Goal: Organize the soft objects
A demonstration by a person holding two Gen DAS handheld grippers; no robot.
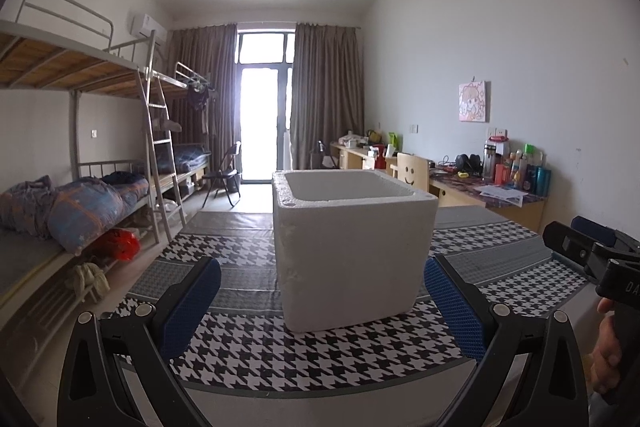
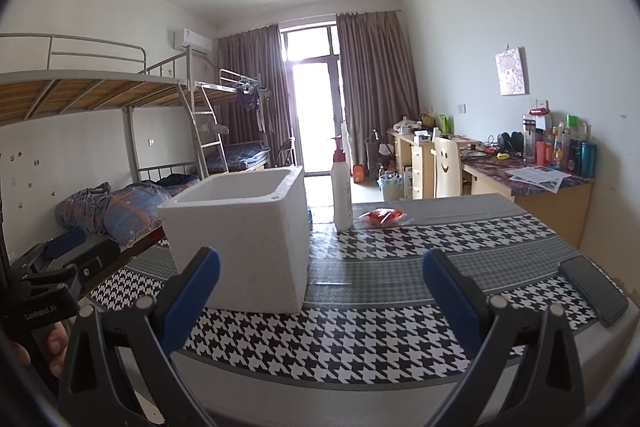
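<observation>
Both tongs sat nearest, wide open and holding nothing. On the left, the left gripper faced the white foam box, which stood just past its blue pads on the checked table cloth. On the right, the right gripper looked over bare cloth, with a dark phone lying near the right edge.

Farther back, just right of the box, stood a white pump bottle. Beside it lay a red packet, likely the soft thing to put away.

To do this well, the right tongs should probably reach far over, come down gently from above, pinch the packet in its middle, and keep clear of the bottle so it does not tip.
</observation>
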